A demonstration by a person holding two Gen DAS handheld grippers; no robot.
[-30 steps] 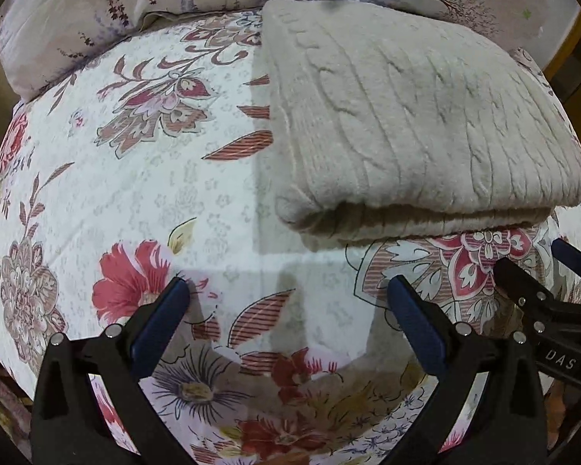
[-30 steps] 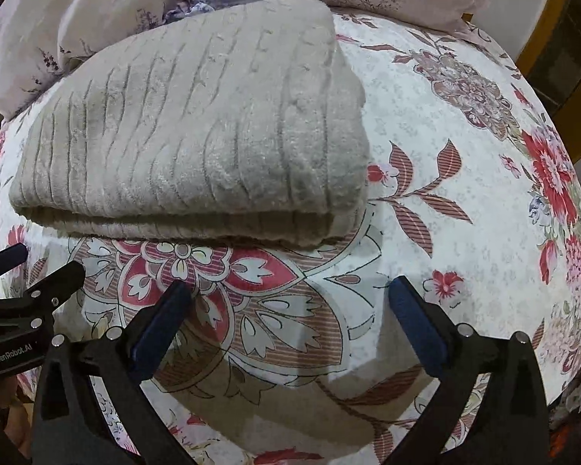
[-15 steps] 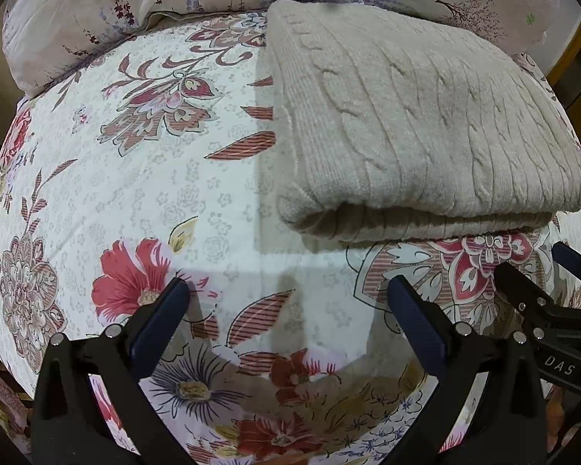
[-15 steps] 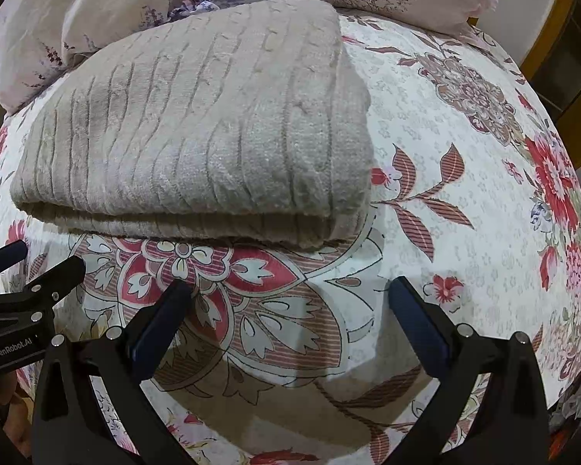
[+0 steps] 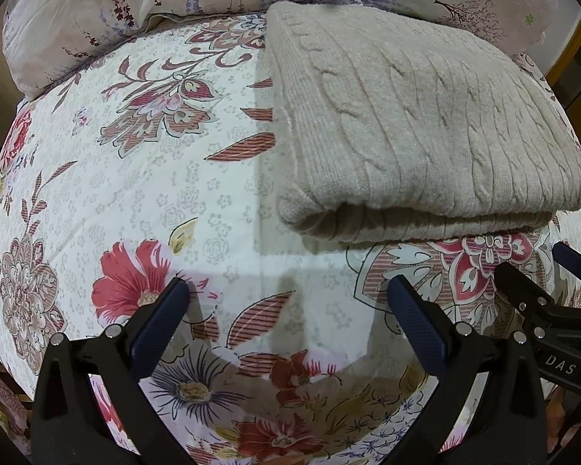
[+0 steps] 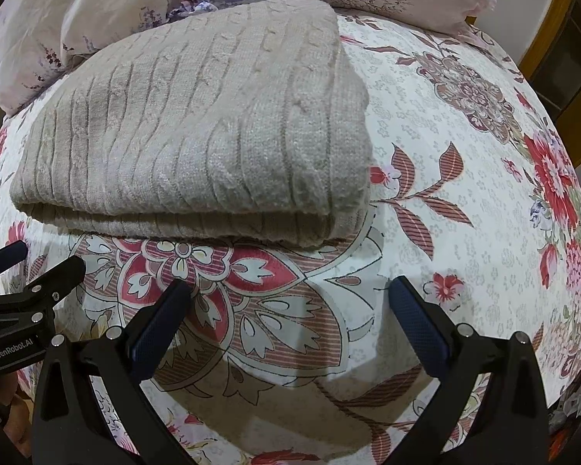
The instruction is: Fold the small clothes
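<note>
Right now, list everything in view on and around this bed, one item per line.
cable-knit sweater: one, beige, folded, lying on the bed sheet toward the pillows, ahead of both grippers.
bed sheet: one, white with red and mauve flowers, covering the bed under the sweater.
pillows: at least two, pale pink with purple sprigs and small trees, along the far end of the bed.
wooden furniture: yellow-brown edge at the far right, too cropped to name.
left gripper: one, black with blue pads, open, above bare sheet, apart from the sweater.
right gripper: one, black with blue pads, open, near the sweater's front fold, holding nothing.
</note>
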